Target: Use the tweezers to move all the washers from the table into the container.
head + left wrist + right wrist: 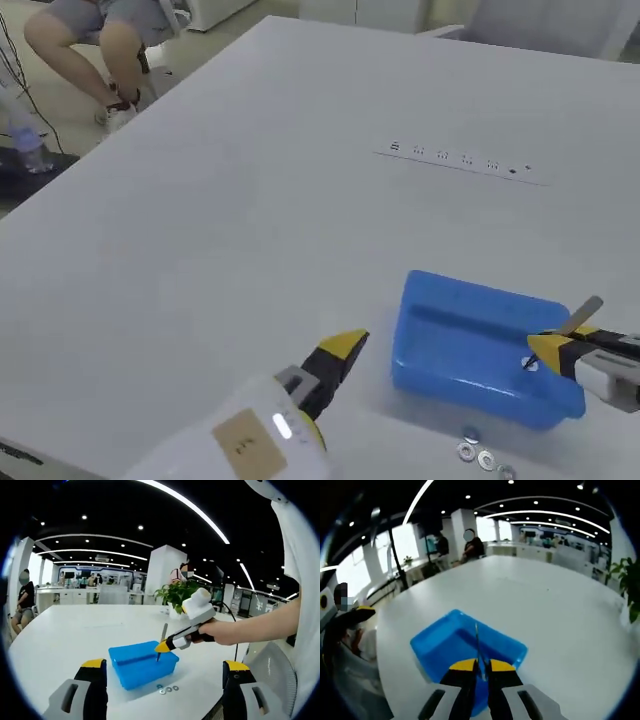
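Note:
A blue container [470, 340] stands on the white table, also seen as the container [135, 664] and the container [445, 642]. My right gripper [548, 347] is shut on the thin metal tweezers [583, 312], whose tip hangs over the container's right part with a small silvery washer [530, 365] at it. The tweezers [477, 642] rise between my right gripper's [481, 669] closed jaws. Three washers [485, 459] lie on the table just in front of the container, the same washers [167, 689]. My left gripper [164, 675] is open and holds nothing, left of the container [335, 360].
The table [250, 220] stretches wide and bare to the left and back. A flat socket strip [460, 160] is set into it farther back. A person sits on a chair [110, 40] beyond the table's far left edge.

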The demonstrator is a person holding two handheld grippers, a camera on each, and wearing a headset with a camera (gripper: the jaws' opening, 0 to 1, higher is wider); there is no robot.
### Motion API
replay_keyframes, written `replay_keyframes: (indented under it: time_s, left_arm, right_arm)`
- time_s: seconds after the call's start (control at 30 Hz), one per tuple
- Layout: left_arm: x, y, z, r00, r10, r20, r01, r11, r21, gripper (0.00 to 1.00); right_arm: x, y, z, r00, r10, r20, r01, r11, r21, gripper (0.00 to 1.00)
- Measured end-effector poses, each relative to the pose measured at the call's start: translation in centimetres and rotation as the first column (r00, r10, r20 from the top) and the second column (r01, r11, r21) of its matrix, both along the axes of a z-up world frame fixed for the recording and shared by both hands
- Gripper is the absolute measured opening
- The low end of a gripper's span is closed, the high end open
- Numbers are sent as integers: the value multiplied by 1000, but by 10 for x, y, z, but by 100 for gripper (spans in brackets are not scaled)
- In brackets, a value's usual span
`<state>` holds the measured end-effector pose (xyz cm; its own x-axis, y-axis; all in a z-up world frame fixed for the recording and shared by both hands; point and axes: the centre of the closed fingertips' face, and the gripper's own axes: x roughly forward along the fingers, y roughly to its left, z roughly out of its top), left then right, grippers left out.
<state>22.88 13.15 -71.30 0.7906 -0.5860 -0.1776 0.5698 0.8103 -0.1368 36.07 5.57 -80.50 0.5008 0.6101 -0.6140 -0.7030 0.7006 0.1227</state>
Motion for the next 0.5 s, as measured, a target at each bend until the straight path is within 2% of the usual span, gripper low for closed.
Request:
replay_keyframes:
  time_s: [0.03,0.1,0.2,0.27,0.33,0.5]
  left_arm:
    - [0,1,2,1000,6,16,-6,1000,4,97]
    - [1,3,1,1000,13,15,-13,1000,10,97]
    - [3,6,2,999,30,43,-31,999,39,97]
    - [4,5,-1,999,25,33,-26,998,51,99]
    - [4,6,-4,999,26,31,-28,997,78,98]
    - [5,9,-6,999,37,20,-38,996,85,95]
  right_arm:
    - [0,0,-1,1000,-7,-5,7,1000,2,5]
    - [-1,-1,-4,1000,-10,-14,10,1000,-4,5]
    - [-2,-2,-7,1000,-15,-22,15,1000,-12,5]
    - [-3,-1,-7,999,-38,-33,38,999,1,5]
    - [-4,2,-10,999,-36,-22,36,999,-11,5]
    - [1,4,-11,999,-53,-6,53,999,-13,5]
